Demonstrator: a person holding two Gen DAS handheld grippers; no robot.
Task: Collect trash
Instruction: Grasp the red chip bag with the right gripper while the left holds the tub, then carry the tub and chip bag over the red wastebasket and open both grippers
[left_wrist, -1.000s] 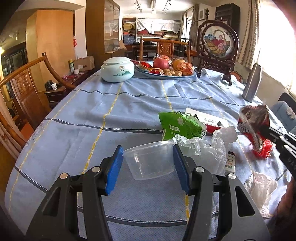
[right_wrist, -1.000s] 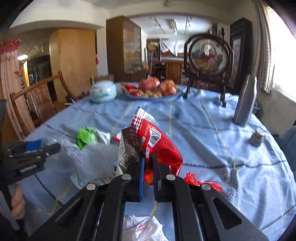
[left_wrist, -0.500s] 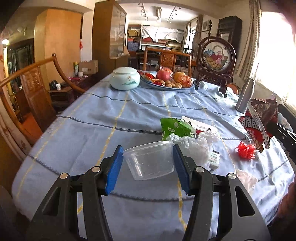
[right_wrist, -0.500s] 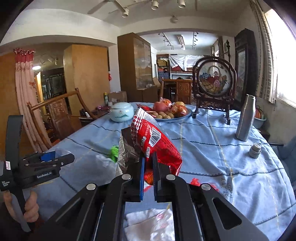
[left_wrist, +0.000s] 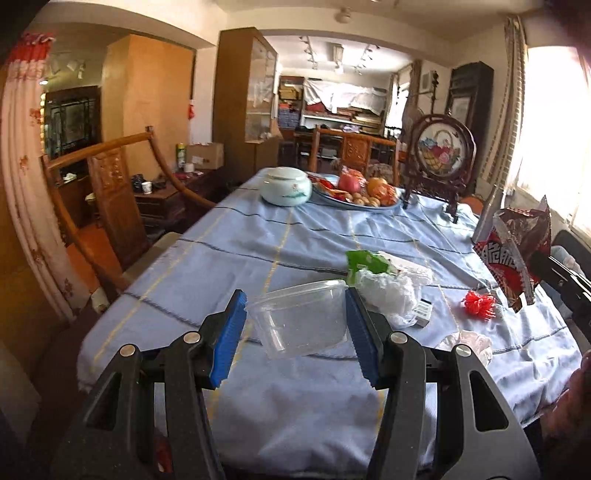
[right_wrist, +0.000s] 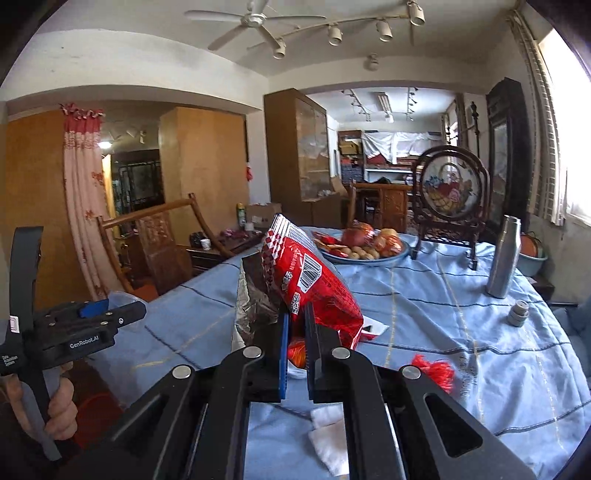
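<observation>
snack bag (right_wrist: 310, 284) upright, long axis vertical, open top up

Left wrist view: sits just behind its own fingers, above the near table (left_wrist: 258, 413) edge, facing down its length toward the fruit plate (left_wrist: 356, 203). Right wrist view: similar, tilted higher, taking in ceiling. Shared: fruit plate (right_wrist: 364, 254), round screen (left_wrist: 445, 151) (right_wrist: 448, 188), wooden chair (left_wrist: 110, 184) (right_wrist: 159, 240).
</observation>
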